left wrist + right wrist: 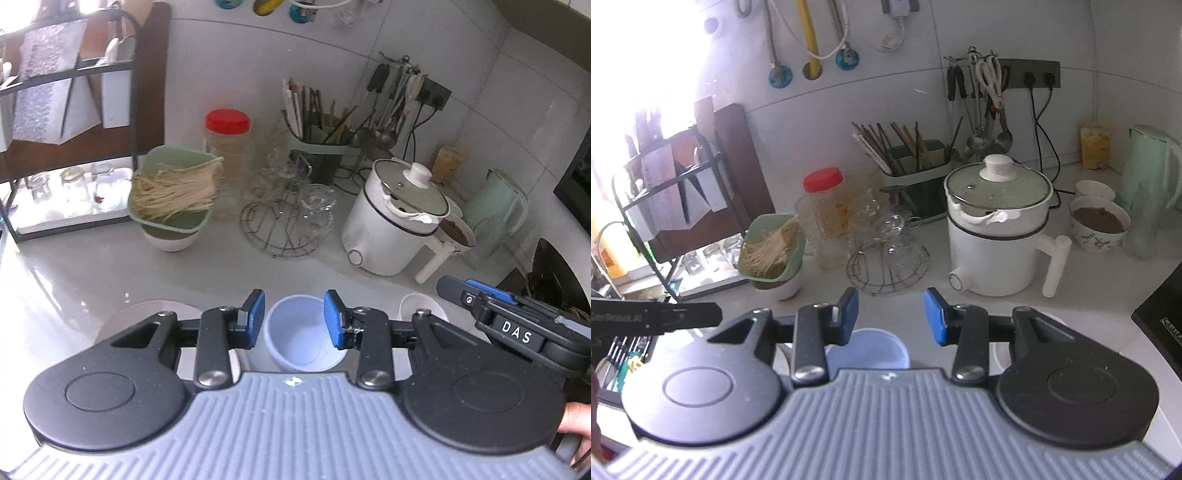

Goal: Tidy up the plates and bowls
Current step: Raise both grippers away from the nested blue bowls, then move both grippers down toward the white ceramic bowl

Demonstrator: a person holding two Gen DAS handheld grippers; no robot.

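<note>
Blue pads tip both grippers. The left gripper (294, 319) stands partly open above a pale blue bowl (301, 338) on the white counter (74, 273); the bowl lies in the gap between the pads, and no pad presses on it. The right gripper (891, 316) is likewise partly open and holds nothing; the same bowl shows below its left finger.

Task items near the bowl:
- A beige plate (140, 314) lies on the counter just left of the bowl, partly hidden by the left gripper body.
- A white bowl (417, 306) sits just right of it.

Farther back, a green basket of dry noodles (173, 190) rests on another white bowl. A wire rack of glassware (288, 218) stands beside it. A white electric pot (395, 225) with a glass lid stands right of the rack. A patterned bowl of brown contents (1099, 223) sits beside the pot's handle.
</note>
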